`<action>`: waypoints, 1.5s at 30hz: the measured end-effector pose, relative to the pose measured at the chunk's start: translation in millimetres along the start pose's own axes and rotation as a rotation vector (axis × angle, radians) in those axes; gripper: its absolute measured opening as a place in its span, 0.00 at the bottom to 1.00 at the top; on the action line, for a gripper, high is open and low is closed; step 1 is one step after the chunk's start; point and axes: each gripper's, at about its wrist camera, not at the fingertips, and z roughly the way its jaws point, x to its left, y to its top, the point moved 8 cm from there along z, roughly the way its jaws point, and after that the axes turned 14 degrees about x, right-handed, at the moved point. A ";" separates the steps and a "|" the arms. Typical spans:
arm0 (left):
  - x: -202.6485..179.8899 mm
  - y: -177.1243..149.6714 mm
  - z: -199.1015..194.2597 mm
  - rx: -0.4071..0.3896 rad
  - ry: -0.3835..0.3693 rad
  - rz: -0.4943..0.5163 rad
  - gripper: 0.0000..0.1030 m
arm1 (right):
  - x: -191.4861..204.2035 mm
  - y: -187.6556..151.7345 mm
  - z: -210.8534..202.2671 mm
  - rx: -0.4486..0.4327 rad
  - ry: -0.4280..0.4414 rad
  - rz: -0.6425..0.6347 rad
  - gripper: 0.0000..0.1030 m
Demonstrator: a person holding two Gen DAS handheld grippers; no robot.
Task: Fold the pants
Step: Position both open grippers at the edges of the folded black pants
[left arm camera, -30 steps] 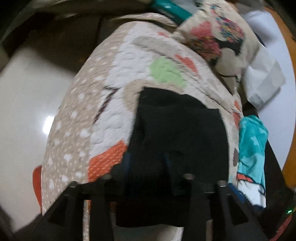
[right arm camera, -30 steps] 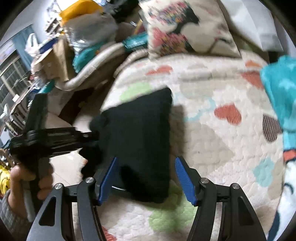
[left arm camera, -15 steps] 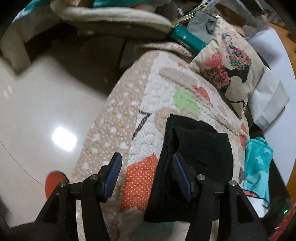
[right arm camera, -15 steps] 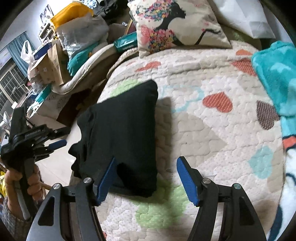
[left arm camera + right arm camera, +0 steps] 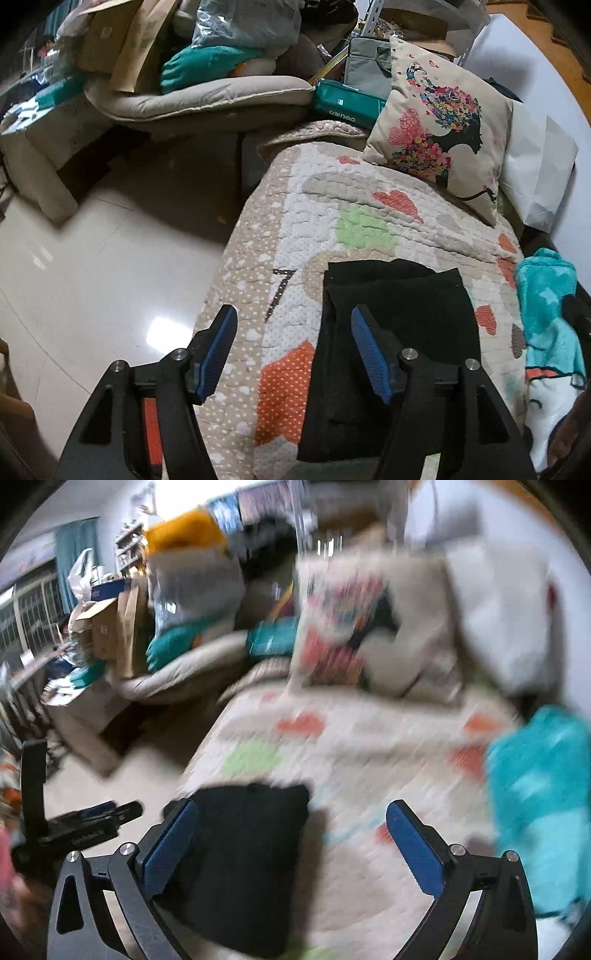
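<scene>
The black pants [image 5: 402, 310] lie folded into a compact rectangle on the heart-patterned quilt [image 5: 351, 229], near its left edge. My left gripper [image 5: 293, 332] hovers above the quilt just left of them. Its jaws are opening with nothing between them, and the right pad [image 5: 365, 347] overlaps the pants' left edge in the picture. The right wrist view is motion-blurred. There the pants [image 5: 243, 853] sit low and left, under my right gripper [image 5: 291, 812], whose jaws are opening wide and do not press the cloth. The left gripper [image 5: 81, 830] shows at the far left.
A printed cushion [image 5: 436, 122] and a white pillow [image 5: 532, 173] lie at the head of the quilt. A teal blanket [image 5: 546, 306] is bunched along its right side. Shiny tiled floor [image 5: 92, 277] lies to the left, with piled boxes, bags and a padded mat [image 5: 207, 99] beyond.
Both grippers have risen off the pants and tilted up, so more of the room shows. The left jaws came off the cloth and widened. The right jaws spread much wider.
</scene>
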 end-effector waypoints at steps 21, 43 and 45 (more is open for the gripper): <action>-16.8 -4.0 12.5 0.019 0.136 0.094 0.62 | -27.2 -39.6 78.0 0.172 0.106 0.119 0.76; -18.9 -9.0 15.8 0.051 0.101 0.092 0.62 | -29.2 -40.7 83.2 0.181 0.134 0.142 0.76; -18.7 -9.1 16.3 0.053 0.099 0.091 0.62 | -29.1 -40.9 83.4 0.182 0.133 0.142 0.76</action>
